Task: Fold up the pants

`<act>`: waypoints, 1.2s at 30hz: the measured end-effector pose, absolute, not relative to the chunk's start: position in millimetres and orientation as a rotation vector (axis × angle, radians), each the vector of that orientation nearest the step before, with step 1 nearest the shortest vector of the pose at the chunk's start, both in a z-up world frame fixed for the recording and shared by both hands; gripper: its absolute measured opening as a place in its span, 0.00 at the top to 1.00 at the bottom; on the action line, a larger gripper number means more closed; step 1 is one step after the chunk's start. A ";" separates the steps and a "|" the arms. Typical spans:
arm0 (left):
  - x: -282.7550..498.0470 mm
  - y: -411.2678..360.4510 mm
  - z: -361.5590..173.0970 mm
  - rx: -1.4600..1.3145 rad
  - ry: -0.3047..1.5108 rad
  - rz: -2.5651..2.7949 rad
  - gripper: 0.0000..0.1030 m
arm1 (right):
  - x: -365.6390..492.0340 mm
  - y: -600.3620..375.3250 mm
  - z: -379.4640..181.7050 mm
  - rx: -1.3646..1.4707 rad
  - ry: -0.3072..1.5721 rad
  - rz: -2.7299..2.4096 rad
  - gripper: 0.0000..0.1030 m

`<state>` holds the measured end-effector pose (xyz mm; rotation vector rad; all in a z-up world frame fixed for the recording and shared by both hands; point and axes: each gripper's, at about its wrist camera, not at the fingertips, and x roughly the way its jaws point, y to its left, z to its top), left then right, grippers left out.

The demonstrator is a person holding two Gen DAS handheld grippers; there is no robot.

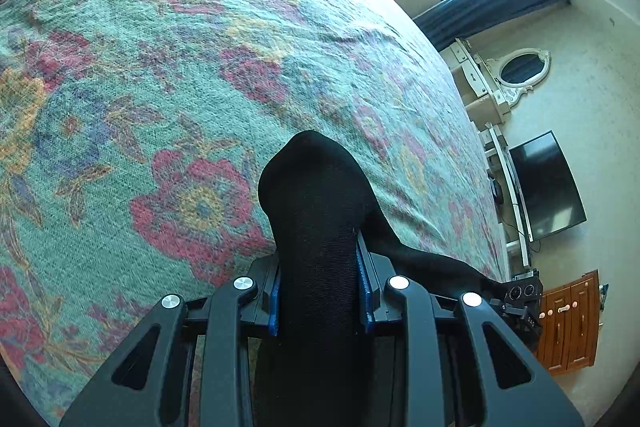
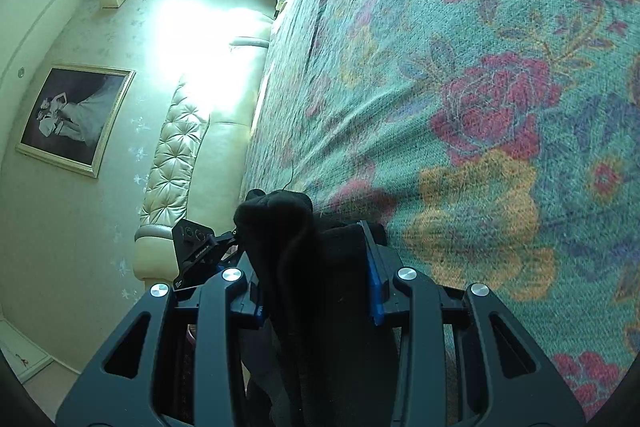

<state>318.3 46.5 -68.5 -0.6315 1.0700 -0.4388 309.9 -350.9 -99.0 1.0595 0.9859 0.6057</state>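
The black pants [image 1: 316, 211] bulge out between the blue pads of my left gripper [image 1: 322, 291], which is shut on the fabric above the bed. A strip of the pants runs off to the right toward the other gripper [image 1: 524, 303]. In the right wrist view, my right gripper [image 2: 316, 287] is shut on a bunched fold of the same black pants [image 2: 280, 227], with the left gripper [image 2: 196, 247] close at its left. Both hold the pants lifted over the floral bedspread [image 1: 180, 67]. The rest of the pants hangs below, hidden.
The green floral bedspread [image 2: 480, 107] covers the bed. A cream tufted headboard [image 2: 180, 147] and a framed picture [image 2: 72, 119] are beyond one end. A television [image 1: 544, 183], a white dresser with mirror [image 1: 516, 75] and a wooden cabinet [image 1: 568, 327] stand beyond the other.
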 end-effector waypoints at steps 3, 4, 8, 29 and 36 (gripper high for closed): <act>318.5 52.7 -83.5 -0.672 1.097 -0.437 0.70 | 311.3 -353.4 -108.8 1.086 0.988 0.602 0.66; 318.1 53.8 -87.6 -0.685 1.100 -0.440 0.68 | 310.8 -354.6 -111.9 1.096 0.986 0.602 0.66; 317.9 57.5 -95.6 -0.724 1.102 -0.460 0.62 | 308.9 -356.6 -117.5 1.126 0.981 0.606 0.65; 147.6 94.3 -87.7 -0.859 1.048 -0.545 0.18 | 174.2 -347.4 -100.0 1.053 0.970 0.614 0.14; 145.9 66.9 -85.9 -0.819 1.062 -0.511 0.30 | 166.1 -339.3 -98.3 0.983 0.990 0.546 0.40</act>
